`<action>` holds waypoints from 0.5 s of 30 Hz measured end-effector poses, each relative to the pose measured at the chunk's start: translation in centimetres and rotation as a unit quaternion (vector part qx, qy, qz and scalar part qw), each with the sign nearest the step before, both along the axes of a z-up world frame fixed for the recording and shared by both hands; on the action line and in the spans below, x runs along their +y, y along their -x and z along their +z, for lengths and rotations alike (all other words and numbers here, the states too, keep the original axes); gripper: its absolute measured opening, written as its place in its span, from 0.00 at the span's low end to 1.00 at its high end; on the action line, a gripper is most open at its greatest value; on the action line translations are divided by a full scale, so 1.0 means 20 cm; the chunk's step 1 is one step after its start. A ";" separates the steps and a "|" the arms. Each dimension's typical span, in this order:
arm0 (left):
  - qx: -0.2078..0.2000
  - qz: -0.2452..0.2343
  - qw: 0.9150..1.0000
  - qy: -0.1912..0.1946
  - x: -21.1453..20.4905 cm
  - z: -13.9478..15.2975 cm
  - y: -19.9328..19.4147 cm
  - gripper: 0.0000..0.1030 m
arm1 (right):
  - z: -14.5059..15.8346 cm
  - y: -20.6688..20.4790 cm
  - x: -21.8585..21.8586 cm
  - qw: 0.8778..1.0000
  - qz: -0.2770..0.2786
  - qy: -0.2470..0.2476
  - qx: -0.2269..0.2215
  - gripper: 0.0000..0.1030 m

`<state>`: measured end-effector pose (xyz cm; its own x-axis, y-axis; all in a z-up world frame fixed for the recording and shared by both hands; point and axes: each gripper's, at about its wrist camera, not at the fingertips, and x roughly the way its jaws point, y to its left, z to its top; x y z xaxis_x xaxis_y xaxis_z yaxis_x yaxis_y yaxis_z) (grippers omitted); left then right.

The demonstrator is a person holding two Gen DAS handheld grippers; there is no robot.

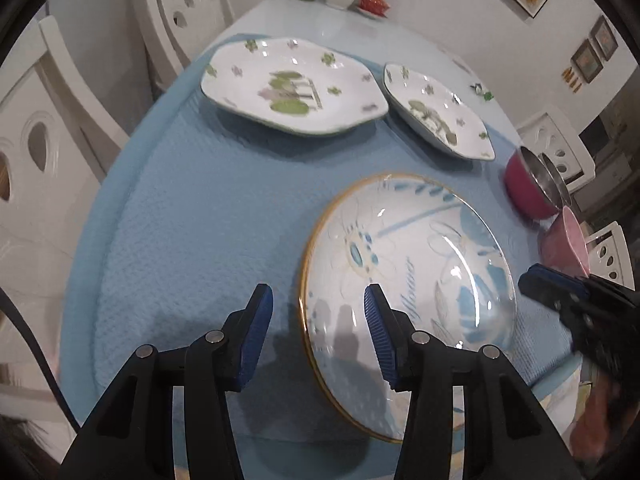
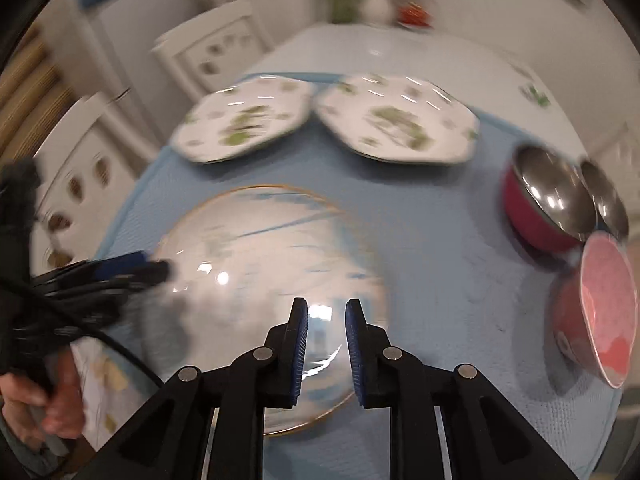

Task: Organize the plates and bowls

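A round white plate [image 1: 408,264] with a blue flower print and a gold rim lies on the blue mat [image 1: 200,220]. My left gripper [image 1: 318,312] hovers open over the plate's left rim, one finger above the plate and one above the mat. It holds nothing. My right gripper [image 1: 560,288] is at the plate's right edge. In the blurred right wrist view this plate [image 2: 248,264] lies under my right gripper [image 2: 327,320], whose pads stand a narrow gap apart with nothing between them. My left gripper [image 2: 120,272] shows there on the left.
Two octagonal white plates with green prints [image 1: 292,84] [image 1: 440,112] lie side by side at the back. A red bowl with a steel inside [image 2: 548,204], another steel bowl [image 2: 604,200] and a pink bowl [image 2: 600,308] sit at the right. White chairs [image 1: 188,12] surround the table.
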<state>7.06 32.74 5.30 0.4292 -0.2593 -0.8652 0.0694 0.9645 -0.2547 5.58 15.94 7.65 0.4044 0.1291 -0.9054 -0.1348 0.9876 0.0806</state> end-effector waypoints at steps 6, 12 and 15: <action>0.028 -0.012 1.000 -0.006 -0.05 -0.08 -0.04 0.45 | -0.24 -0.16 -0.15 0.995 -0.013 -0.064 0.080 0.21; 0.033 -0.020 0.999 0.006 -0.07 -0.13 -0.02 0.48 | -0.27 -0.16 -0.13 0.994 -0.015 -0.082 0.067 0.33; 0.028 -0.038 0.999 0.024 -0.10 -0.13 -0.03 0.48 | -0.28 -0.15 -0.10 0.995 0.005 -0.082 0.060 0.21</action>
